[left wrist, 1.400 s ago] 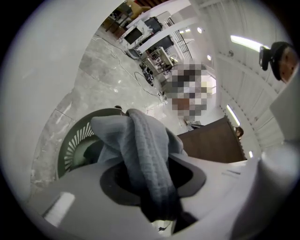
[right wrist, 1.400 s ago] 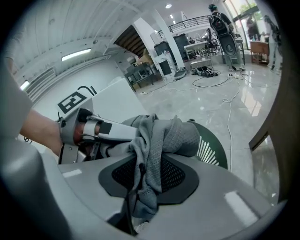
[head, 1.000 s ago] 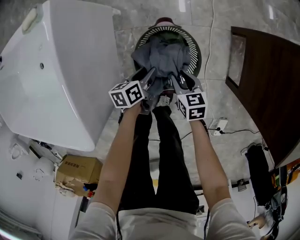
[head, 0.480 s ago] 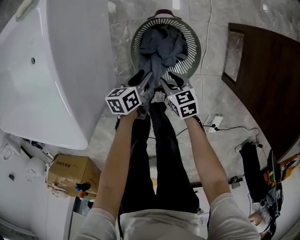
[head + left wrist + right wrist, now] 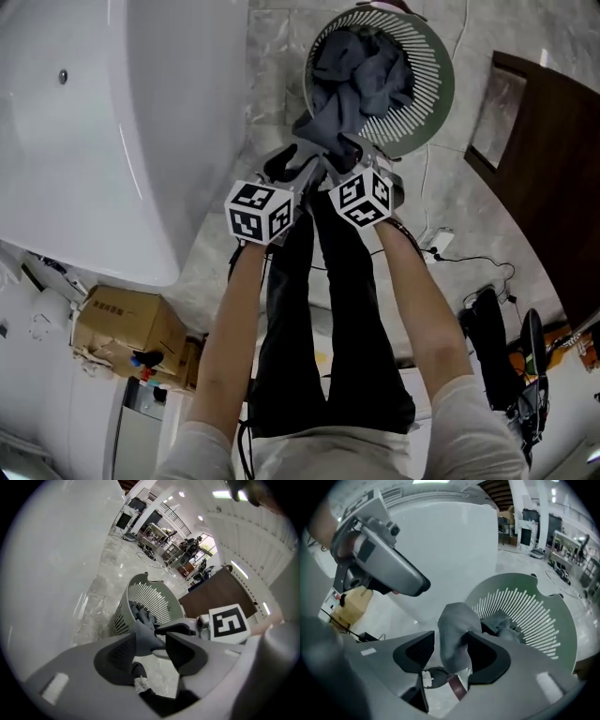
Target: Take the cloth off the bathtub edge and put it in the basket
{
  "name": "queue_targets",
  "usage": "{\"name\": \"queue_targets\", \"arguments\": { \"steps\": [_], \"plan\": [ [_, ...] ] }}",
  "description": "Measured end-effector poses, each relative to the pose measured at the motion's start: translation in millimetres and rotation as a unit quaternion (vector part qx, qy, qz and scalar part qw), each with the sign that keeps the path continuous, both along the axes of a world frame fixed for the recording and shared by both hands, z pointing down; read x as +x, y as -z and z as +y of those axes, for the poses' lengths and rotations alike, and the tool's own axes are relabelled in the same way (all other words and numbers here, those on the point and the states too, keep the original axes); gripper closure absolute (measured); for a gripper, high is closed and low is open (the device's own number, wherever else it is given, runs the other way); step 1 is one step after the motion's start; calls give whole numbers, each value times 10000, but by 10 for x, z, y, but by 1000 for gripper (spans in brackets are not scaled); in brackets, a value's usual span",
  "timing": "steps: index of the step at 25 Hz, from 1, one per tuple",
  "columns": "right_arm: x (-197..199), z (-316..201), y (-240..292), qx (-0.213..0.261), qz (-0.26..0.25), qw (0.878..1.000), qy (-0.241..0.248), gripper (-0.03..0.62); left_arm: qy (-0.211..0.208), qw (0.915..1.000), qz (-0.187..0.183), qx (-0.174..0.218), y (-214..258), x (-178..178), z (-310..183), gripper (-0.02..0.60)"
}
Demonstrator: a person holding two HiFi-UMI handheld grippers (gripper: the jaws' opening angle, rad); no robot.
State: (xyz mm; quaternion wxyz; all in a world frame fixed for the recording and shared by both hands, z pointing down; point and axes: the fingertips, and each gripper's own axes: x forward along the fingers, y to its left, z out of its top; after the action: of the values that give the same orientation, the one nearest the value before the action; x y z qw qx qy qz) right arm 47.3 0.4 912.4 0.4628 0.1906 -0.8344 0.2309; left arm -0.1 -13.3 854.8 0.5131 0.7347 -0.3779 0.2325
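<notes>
Hanging over the near rim of the slatted green basket (image 5: 441,103), a tail of the grey cloth (image 5: 361,80) is drawn out to both grippers, while the rest is piled inside. In the head view the left gripper (image 5: 292,167) and right gripper (image 5: 349,157) are seen side by side just short of the rim. The left gripper view shows the tail pinched between its fingers (image 5: 119,656). In the right gripper view the fingers (image 5: 485,658) have just been opening, and the cloth lies against one, clear of the other. The bathtub (image 5: 122,122) wall is close on the left, with bare floor (image 5: 272,66) between tub and basket.
</notes>
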Motion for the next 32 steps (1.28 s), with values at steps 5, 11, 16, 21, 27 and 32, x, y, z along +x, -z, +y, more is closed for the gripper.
{"name": "queue_targets", "arguments": {
  "steps": [5, 11, 16, 21, 27, 32],
  "plan": [
    [-21, -66, -250, 273, 500, 9983, 72, 436, -13, 9998, 169, -54, -42, -71, 260, 365],
    [48, -62, -31, 387, 722, 9964, -202, 536, -158, 9994, 298, -57, 23, -84, 316, 365],
    [351, -222, 392, 573, 479, 9934, -875, 540, -413, 9987, 280, 53, 192, -55, 156, 365],
    [815, -642, 798, 933, 317, 9749, -1996, 542, -641, 9976, 214, 177, 311, 40, -51, 365],
    [1307, -998, 924, 790, 199, 9428, -3234, 540, -621, 9976, 267, 176, 385, 291, -153, 365],
    [1280, -1050, 1174, 850, 8, 9489, -3040, 526, -832, 9959, 269, 235, 508, 523, -129, 365]
  ]
}}
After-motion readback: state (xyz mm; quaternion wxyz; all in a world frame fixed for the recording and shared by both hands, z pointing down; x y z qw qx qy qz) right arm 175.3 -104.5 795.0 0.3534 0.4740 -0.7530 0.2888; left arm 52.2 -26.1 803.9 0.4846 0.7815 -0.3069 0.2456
